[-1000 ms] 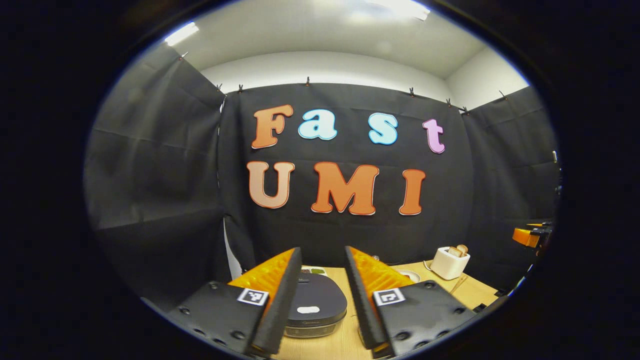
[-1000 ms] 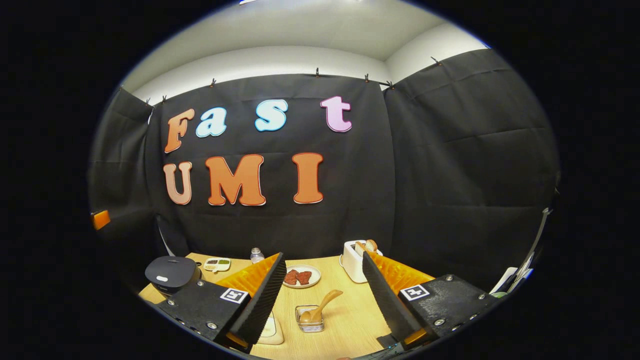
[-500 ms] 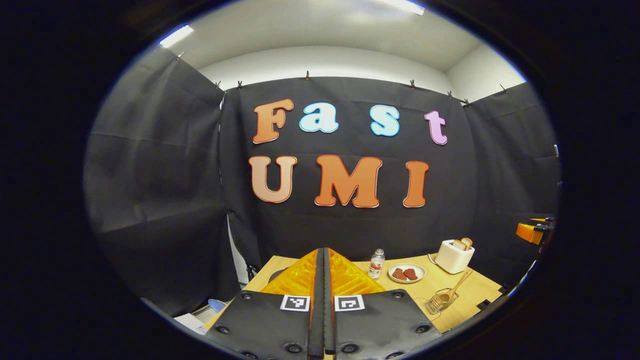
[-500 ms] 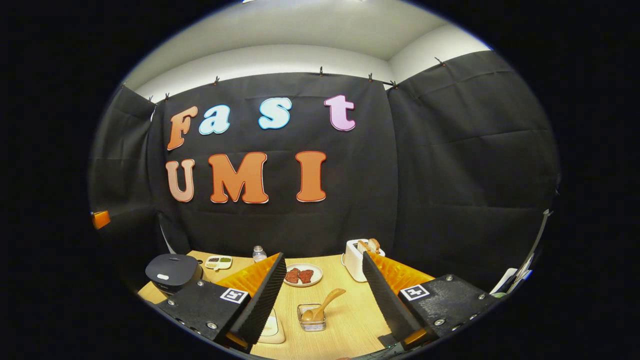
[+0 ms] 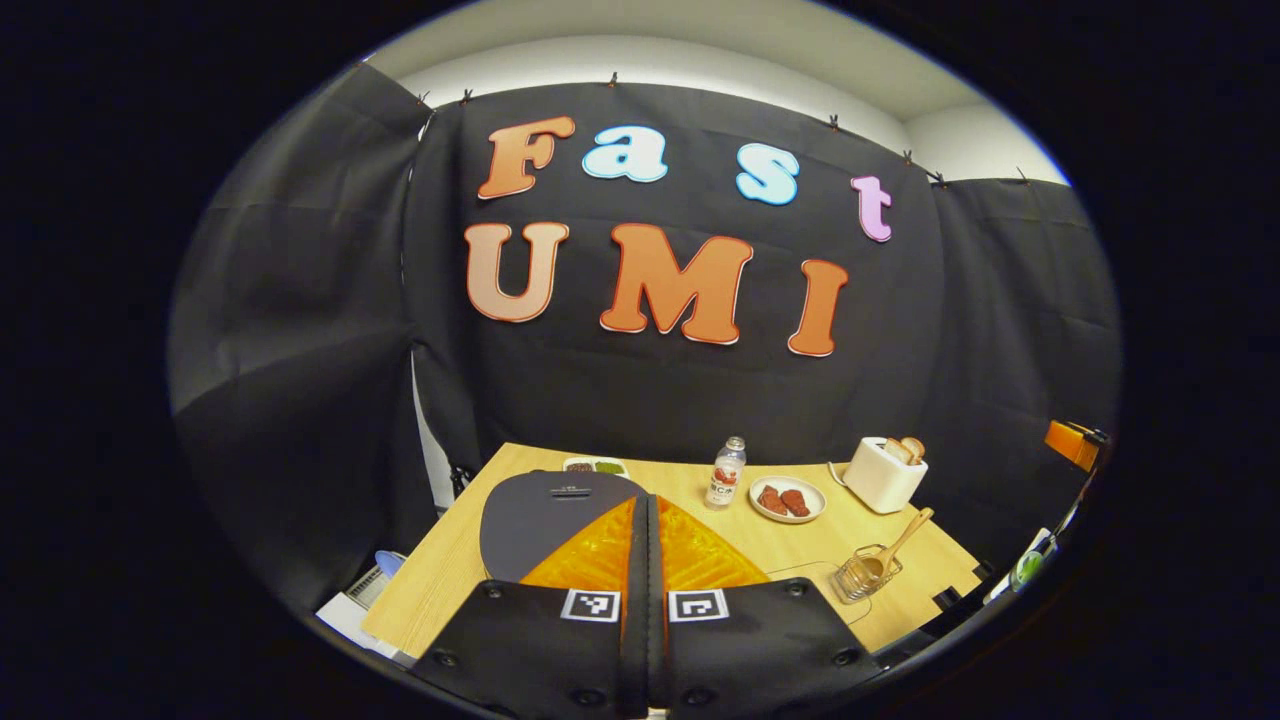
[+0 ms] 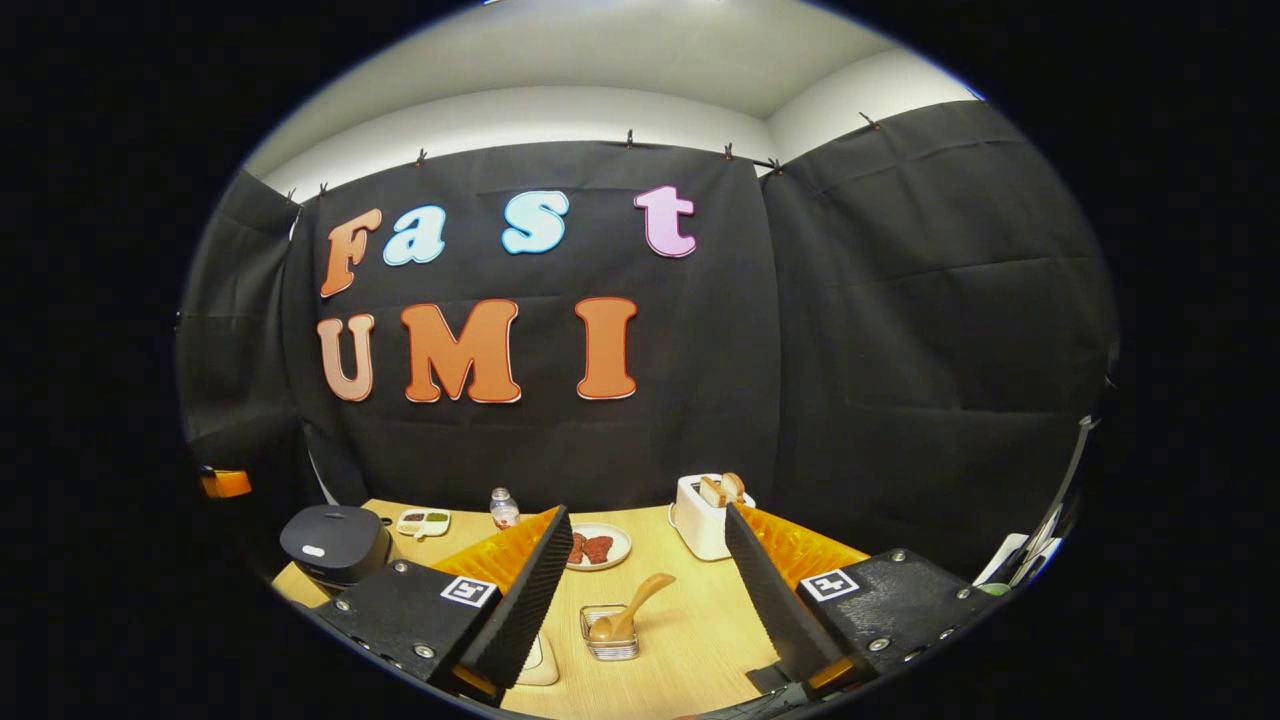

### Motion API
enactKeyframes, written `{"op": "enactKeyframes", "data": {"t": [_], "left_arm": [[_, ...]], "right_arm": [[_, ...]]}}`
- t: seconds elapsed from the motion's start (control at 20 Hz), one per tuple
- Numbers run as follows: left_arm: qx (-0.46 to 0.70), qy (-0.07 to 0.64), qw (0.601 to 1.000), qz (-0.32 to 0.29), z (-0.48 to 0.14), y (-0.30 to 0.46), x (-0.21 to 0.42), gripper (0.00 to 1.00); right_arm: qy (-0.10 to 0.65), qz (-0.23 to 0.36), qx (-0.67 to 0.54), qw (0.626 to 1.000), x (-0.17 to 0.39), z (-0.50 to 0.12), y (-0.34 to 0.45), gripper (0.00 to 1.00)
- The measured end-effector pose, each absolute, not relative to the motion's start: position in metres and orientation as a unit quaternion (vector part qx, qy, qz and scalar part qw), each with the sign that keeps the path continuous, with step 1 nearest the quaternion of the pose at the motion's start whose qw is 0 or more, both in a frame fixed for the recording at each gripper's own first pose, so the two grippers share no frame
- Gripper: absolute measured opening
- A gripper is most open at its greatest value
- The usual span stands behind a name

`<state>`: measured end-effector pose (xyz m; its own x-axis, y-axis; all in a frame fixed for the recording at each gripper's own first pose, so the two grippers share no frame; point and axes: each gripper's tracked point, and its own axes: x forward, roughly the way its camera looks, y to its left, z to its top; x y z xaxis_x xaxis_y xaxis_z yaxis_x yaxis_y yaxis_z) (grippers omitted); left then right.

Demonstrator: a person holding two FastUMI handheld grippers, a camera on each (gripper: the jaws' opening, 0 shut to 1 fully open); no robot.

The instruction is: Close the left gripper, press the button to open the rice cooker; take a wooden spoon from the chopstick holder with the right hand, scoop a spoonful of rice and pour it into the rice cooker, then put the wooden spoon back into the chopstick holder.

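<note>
Worktop [image 5: 480, 530] lower frame: our left gripper [image 5: 647, 515] clenched empty over cooker [image 5: 545, 505] lid, ready to press; right gripper [image 6: 640, 545] released, framing spoon [image 6: 630, 610].

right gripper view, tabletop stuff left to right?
Rice cooker → divided sauce dish → small bottle → plate of red meat → toaster with bread. The chopstick holder with the wooden spoon sits nearer, below the plate, so it is left out.
</note>
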<state>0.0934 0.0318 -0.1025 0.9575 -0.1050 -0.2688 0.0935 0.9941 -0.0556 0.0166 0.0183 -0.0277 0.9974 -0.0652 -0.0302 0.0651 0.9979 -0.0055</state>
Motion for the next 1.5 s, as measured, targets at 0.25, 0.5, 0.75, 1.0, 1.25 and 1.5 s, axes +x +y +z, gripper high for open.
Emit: {"op": "enactKeyframes", "data": {"t": [0.25, 0.5, 0.75, 1.0, 1.25, 1.5], "left_arm": [[-0.029, 0.217, 0.974, -0.061, -0.161, 0.042, 0.121, 0.04], [-0.018, 0.288, 0.955, -0.064, -0.208, 0.054, 0.137, 0.04], [-0.013, 0.326, 0.943, -0.065, -0.238, 0.057, 0.147, 0.04], [-0.031, 0.365, 0.928, -0.06, -0.253, 0.06, 0.143, 0.04], [0.031, 0.357, 0.932, -0.058, -0.251, 0.061, 0.141, 0.02], [0.009, 0.302, 0.952, -0.044, -0.201, 0.056, 0.145, 0.04]], "right_arm": [[0.027, -0.043, 0.001, 0.999, 0.019, -0.039, 0.011, 0.95], [0.041, -0.048, 0.01, 0.998, 0.026, -0.051, 0.009, 0.95], [0.051, -0.051, 0.008, 0.997, 0.031, -0.061, 0.006, 0.95], [0.059, -0.052, 0.011, 0.997, 0.034, -0.067, 0.006, 0.95], [0.06, -0.049, 0.007, 0.997, 0.038, -0.065, 0.01, 0.95], [0.052, -0.046, 0.01, 0.998, 0.04, -0.058, 0.012, 0.95]]}}
